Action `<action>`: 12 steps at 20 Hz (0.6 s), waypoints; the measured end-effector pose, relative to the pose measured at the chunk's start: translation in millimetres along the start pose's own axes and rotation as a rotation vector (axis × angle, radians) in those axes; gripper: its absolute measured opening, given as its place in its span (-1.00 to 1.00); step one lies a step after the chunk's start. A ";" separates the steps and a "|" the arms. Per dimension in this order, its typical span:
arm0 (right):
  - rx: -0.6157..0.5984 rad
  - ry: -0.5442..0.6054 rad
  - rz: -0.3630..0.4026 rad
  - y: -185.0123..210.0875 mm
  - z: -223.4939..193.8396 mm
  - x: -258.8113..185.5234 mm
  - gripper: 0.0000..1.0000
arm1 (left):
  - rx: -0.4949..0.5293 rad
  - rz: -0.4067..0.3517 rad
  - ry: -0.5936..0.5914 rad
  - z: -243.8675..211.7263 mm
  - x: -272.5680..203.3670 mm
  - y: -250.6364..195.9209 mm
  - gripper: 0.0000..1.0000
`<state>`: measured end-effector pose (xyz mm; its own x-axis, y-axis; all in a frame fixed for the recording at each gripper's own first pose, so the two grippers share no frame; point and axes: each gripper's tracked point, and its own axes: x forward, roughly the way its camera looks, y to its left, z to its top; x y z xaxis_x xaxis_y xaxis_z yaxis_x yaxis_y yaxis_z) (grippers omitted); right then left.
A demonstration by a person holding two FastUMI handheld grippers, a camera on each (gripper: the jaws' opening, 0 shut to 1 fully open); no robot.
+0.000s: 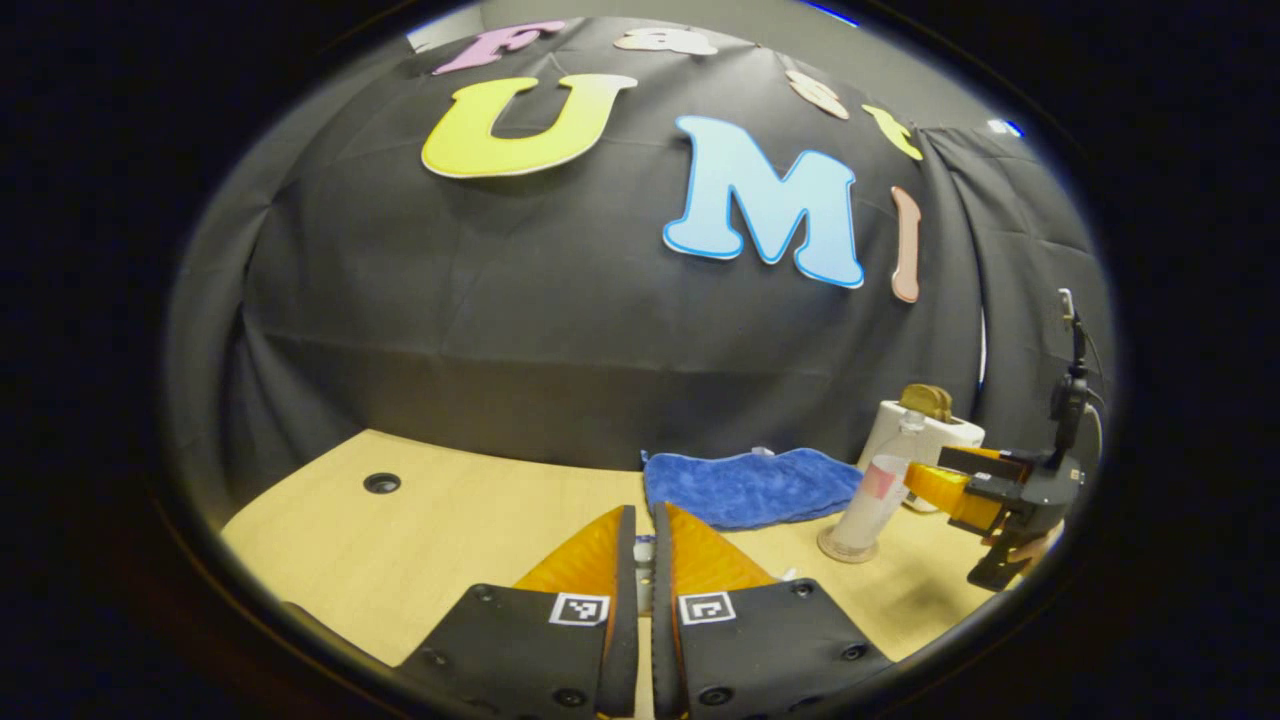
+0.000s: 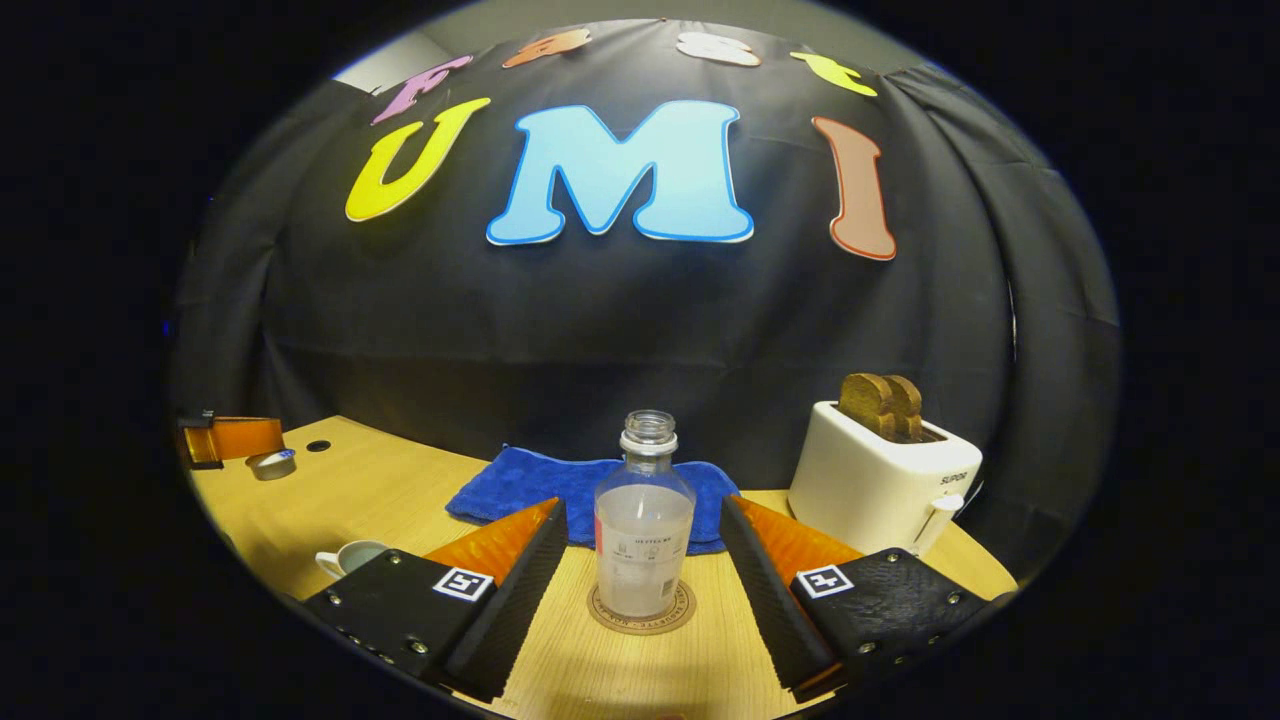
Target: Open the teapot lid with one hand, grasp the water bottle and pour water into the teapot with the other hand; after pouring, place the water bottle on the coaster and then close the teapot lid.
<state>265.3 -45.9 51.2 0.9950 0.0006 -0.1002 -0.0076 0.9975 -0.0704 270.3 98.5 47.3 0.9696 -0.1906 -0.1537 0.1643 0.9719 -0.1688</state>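
My right gripper (image 2: 642, 560) stands spread, clear of the water bottle (image 2: 643, 545) upright on its coaster (image 2: 600, 612); my left gripper (image 1: 640, 560) pinches the teapot lid (image 1: 643, 553), I judge — ready to close.

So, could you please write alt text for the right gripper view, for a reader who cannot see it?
An uncapped water bottle stands upright on a round coaster on the wooden table, between the open fingers of the right gripper. Behind it lies a blue towel; to its right, a white toaster holds toast.
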 end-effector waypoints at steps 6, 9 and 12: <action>-0.035 -0.055 -0.027 10.3 -16.2 -50.9 0.89 | 0.027 -0.041 -0.046 -1.1 4.4 -30.9 -0.72; 0.004 -0.075 -0.021 14.3 -23.7 -71.1 0.89 | 0.040 -0.056 -0.076 -1.7 4.6 -43.9 -0.72; 0.022 -0.078 -0.030 10.3 -33.8 -84.5 0.89 | 0.077 -0.058 -0.099 -1.5 5.6 -53.4 -0.77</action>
<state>177.8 -38.1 25.4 0.9995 -0.0251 -0.0210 0.0241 0.9984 -0.0506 266.6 45.4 54.0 0.9705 -0.2360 -0.0488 0.2305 0.9681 -0.0987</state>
